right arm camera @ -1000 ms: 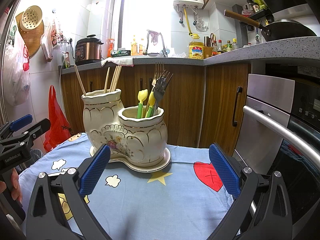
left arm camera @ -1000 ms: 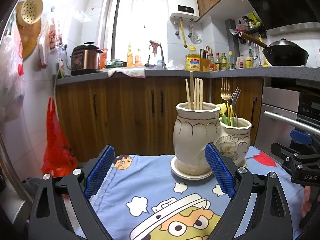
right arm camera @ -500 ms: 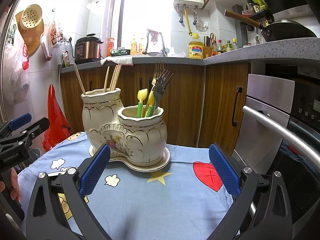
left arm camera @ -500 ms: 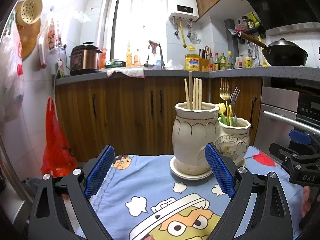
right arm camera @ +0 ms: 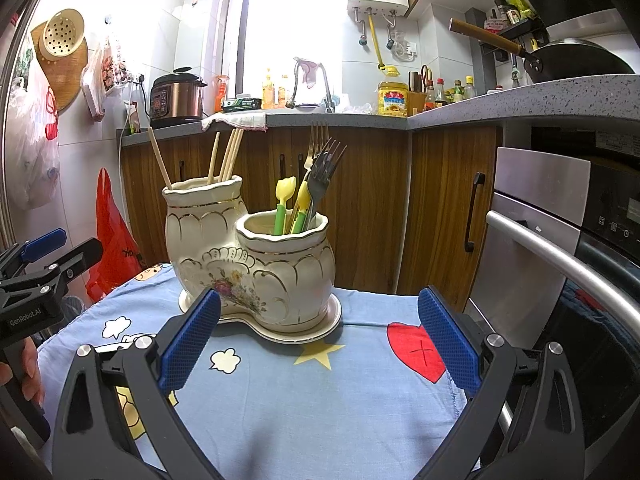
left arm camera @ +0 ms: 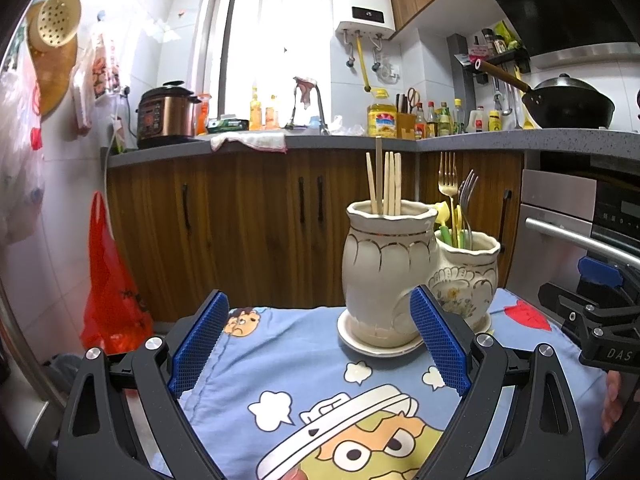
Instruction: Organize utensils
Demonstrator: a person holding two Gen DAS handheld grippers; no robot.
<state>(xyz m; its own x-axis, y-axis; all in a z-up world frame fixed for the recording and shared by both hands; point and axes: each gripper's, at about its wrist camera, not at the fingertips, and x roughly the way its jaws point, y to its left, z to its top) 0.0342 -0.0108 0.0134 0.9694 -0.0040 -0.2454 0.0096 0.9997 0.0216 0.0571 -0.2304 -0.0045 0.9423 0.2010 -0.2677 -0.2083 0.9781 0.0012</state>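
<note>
A cream ceramic double holder (right arm camera: 256,272) with gold trim stands on a small table under a blue cartoon cloth (right arm camera: 320,408). Its taller pot (left arm camera: 388,272) holds several wooden chopsticks (left arm camera: 386,182). The shorter pot (right arm camera: 288,268) holds forks (right arm camera: 324,168) and green-and-yellow handled utensils (right arm camera: 285,204). My left gripper (left arm camera: 318,344) is open and empty, to the near left of the holder. In the right wrist view, my right gripper (right arm camera: 318,344) is open and empty just in front of the shorter pot. Each gripper shows at the other view's edge.
Wooden kitchen cabinets (left arm camera: 248,224) and a grey counter (left arm camera: 320,142) stand behind the table. An oven with a steel handle (right arm camera: 560,264) is close on the right. A red plastic bag (left arm camera: 112,280) hangs at the left by the wall.
Both views have drifted slightly; the holder sits a little further from the left gripper than one second ago. Both grippers stay open and empty.
</note>
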